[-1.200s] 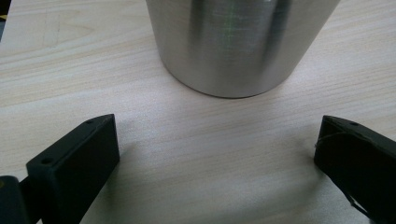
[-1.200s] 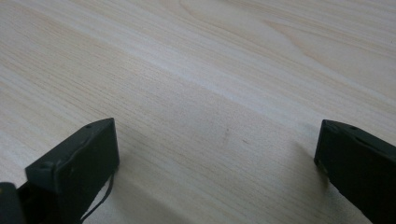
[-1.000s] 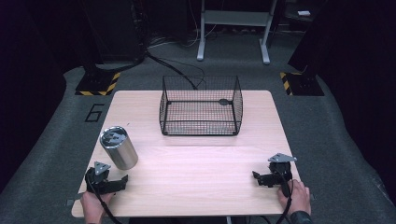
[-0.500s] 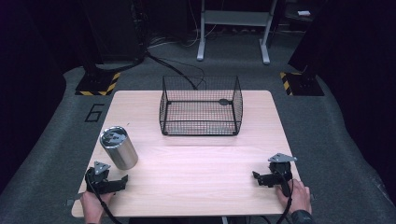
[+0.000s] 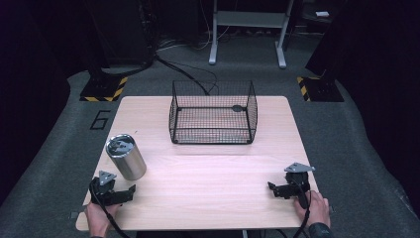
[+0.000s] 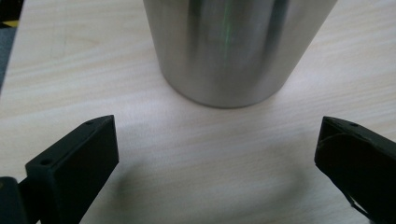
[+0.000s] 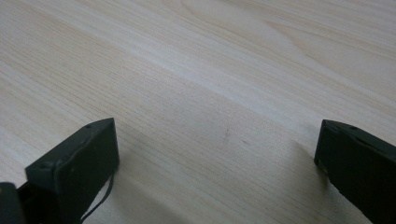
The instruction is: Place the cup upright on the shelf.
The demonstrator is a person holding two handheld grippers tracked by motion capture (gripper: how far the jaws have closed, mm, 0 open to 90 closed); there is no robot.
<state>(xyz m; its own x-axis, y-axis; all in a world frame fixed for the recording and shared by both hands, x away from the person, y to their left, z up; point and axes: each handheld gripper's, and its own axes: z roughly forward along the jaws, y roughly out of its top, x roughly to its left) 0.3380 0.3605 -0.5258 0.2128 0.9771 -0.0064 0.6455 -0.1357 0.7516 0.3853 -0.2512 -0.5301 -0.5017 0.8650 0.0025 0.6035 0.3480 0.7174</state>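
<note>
**Both claws parked on the counter, steel cup right in front of the left one**

So here's the setup. Light wood counter [image 5: 208,168], and a person's hands come in from the near edge, each one holding a claw. The left claw [image 5: 130,191] sits low at the near left corner, and its jaws are spread wide with nothing between them. In the left gripper view you can see the two black jaws far apart at the bottom corners, and the steel cup [image 6: 236,46] stands just ahead of them, centred in the gap but not touching either jaw. Bare wood shows between the jaw tips and the cup's base.

From the high view the cup [image 5: 126,156] stands upright on the left side of the counter, just beyond the left claw, shiny metal wall with a dark top.

The right claw [image 5: 271,188] is over at the near right corner, also released, jaws wide apart over plain wood grain in the right gripper view. It's well apart from the cup.

Toward the far edge, roughly in the middle, there's a black wire basket [image 5: 213,136], open at the top. A small dark thing lies by its back right corner, too small to tell what it is.
</note>
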